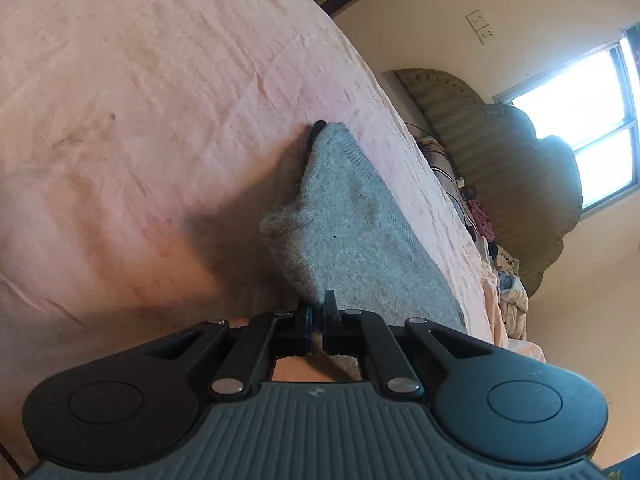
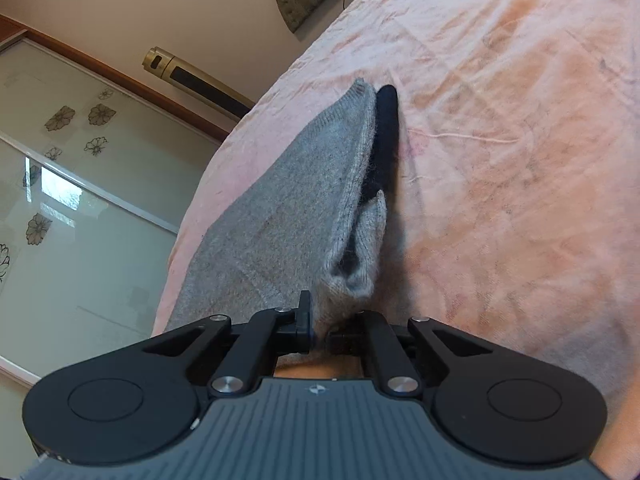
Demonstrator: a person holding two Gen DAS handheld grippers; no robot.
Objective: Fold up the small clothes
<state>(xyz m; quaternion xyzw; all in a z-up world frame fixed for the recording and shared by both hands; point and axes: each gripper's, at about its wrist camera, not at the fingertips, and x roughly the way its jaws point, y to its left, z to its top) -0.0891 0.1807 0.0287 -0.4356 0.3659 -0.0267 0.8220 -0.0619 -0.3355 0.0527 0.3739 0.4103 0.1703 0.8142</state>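
A small grey knitted garment (image 1: 352, 232) lies stretched on the pink bedsheet (image 1: 140, 120), with one edge lifted into a ridge. My left gripper (image 1: 319, 304) is shut on its near corner, and the cloth bunches between the jaws. At the far corner the black tip of the right gripper's finger (image 1: 318, 128) shows beside the cloth. In the right wrist view the same garment (image 2: 296, 208) runs away from my right gripper (image 2: 326, 312), which is shut on a pinched fold. The left gripper's black finger (image 2: 386, 132) presses at the far end.
A padded headboard (image 1: 500, 152) and a window (image 1: 580, 112) are to the right. Loose clothes (image 1: 508, 272) are piled at the head of the bed. A sliding door with flower prints (image 2: 60, 200) and a gold cylinder (image 2: 192, 74) stand beyond the bed's edge.
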